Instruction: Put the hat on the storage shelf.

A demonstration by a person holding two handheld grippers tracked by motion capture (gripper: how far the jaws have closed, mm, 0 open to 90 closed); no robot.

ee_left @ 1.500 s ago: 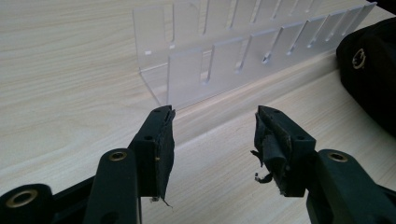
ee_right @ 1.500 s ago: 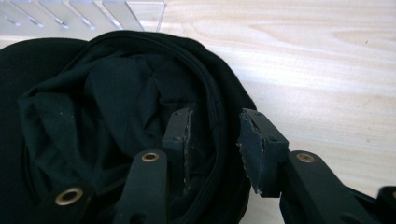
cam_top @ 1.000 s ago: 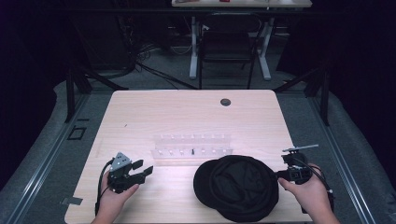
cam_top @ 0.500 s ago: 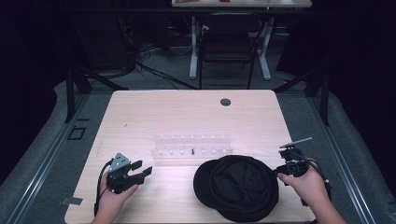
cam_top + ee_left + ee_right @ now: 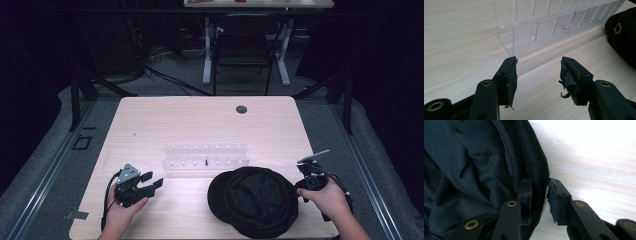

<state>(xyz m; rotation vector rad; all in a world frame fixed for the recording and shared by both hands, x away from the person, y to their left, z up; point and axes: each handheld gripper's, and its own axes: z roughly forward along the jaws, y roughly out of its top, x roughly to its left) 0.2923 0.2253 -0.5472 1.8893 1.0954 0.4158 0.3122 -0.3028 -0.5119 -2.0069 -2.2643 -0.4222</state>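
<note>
A black cap [image 5: 255,200] lies inside-up at the table's front, right of centre. My right gripper [image 5: 299,184] is at its right rim. In the right gripper view the cap [image 5: 474,157] has one jaw inside it and one outside, so the right gripper [image 5: 539,185] straddles the rim. Its jaws have just been closing, and a thin gap remains at the outer pad [image 5: 554,200]. My left gripper [image 5: 152,181] rests open at the front left, held by a hand. In its own view the left gripper [image 5: 537,62] has nothing between its jaws and points at a clear rack [image 5: 544,27].
The clear slotted acrylic rack [image 5: 205,157] stands mid-table behind the cap, with a small dark item in one slot. The cap's edge [image 5: 624,32] is to the right of the left gripper. A round grommet [image 5: 241,109] sits near the wooden table's [image 5: 200,120] far edge.
My right gripper has sunk a little onto the cap's right rim and its jaws stand narrower. The left gripper and the cap have not moved.
</note>
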